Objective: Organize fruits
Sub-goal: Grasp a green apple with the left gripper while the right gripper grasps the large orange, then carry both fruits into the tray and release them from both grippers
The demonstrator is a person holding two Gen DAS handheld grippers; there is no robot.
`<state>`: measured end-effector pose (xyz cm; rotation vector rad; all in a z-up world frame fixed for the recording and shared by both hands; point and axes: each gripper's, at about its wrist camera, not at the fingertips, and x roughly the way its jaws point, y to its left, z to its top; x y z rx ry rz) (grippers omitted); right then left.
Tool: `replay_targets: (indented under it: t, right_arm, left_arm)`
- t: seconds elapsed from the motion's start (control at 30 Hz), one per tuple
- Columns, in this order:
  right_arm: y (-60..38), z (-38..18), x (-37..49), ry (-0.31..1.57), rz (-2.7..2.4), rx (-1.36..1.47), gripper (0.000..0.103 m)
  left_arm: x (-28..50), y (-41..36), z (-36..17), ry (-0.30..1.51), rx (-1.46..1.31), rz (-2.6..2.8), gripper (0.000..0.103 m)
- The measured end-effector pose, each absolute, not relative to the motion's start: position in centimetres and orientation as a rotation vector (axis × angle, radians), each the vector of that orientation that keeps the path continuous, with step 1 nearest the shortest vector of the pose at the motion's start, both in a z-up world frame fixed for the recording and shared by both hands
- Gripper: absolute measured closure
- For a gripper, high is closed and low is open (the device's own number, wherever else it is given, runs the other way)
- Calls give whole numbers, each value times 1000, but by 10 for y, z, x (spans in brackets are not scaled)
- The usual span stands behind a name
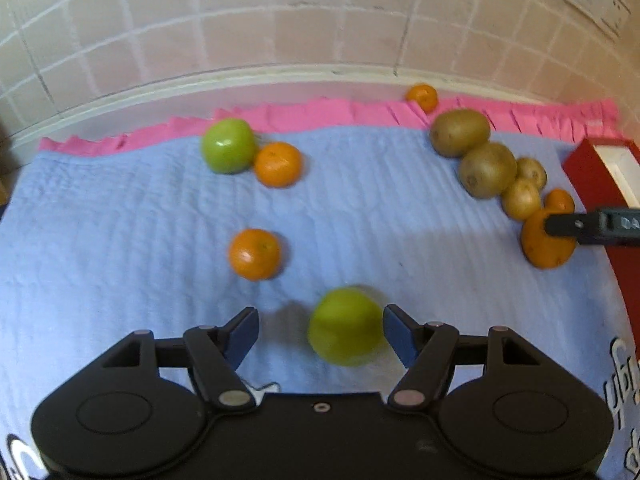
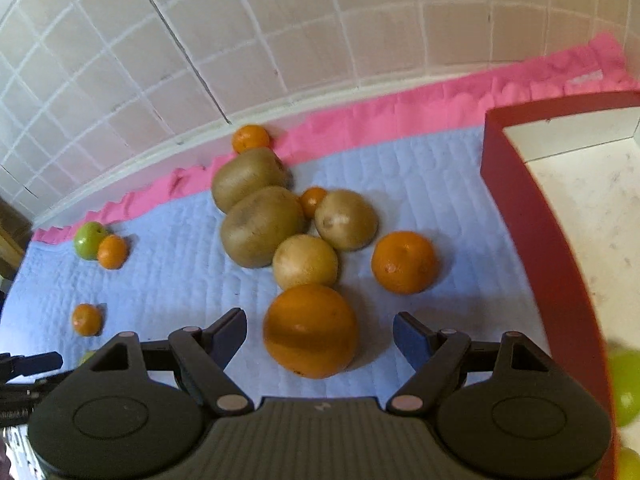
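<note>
- On the left of the blue cloth (image 1: 120, 220) a far apple (image 1: 228, 150) touches an orange (image 1: 278, 164), both near the pink edge (image 1: 304, 116).
- Another orange (image 1: 254, 254) lies alone, nearer to the camera.
- The left gripper (image 1: 320, 334) is spread wide around the near apple (image 1: 346, 326); the apple sits close to the right finger (image 1: 400, 336), but I cannot tell if it touches, and the left finger is apart from it.
- In the right wrist view, 4 kiwis (image 2: 262, 226) lie in a tight group, with a small orange (image 2: 313, 200) between them and 1 more (image 2: 251, 138) behind, at the wall (image 2: 200, 40).
- The right gripper (image 2: 320, 338) is also spread, with a big orange (image 2: 311, 330) between its fingers; gaps show on both sides. This orange touches the nearest kiwi (image 2: 306, 262), which stands just behind it.
- A medium orange (image 2: 404, 262) lies alone to the right.
- The red box (image 2: 532, 216) stands at the far right, white inside; 2 green fruits (image 2: 626, 386) show at its near edge, blurred.
</note>
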<state>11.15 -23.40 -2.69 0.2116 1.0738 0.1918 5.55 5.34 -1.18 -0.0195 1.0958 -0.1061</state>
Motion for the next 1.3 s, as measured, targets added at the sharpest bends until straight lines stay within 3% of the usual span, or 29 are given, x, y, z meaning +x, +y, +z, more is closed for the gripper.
replay_targets:
  t: [0.17,0.33,0.5,1.3]
  right_arm:
    - [-228,-47,117,1104,183,192,21]
    - [-225,-49,114,1090,181,163,25]
    - [-222,-46,115,1092,214,188,44]
    - [-251,-14,99,1051,248,367,45]
  left_arm:
    - [60,36,-26,1101,35,-118,22]
    - [64,29,-40,1129,60,-120,41]
    - [63,34,-42,1093,7,-117,42]
    - [68,34,-14,1015,-112,-166,43]
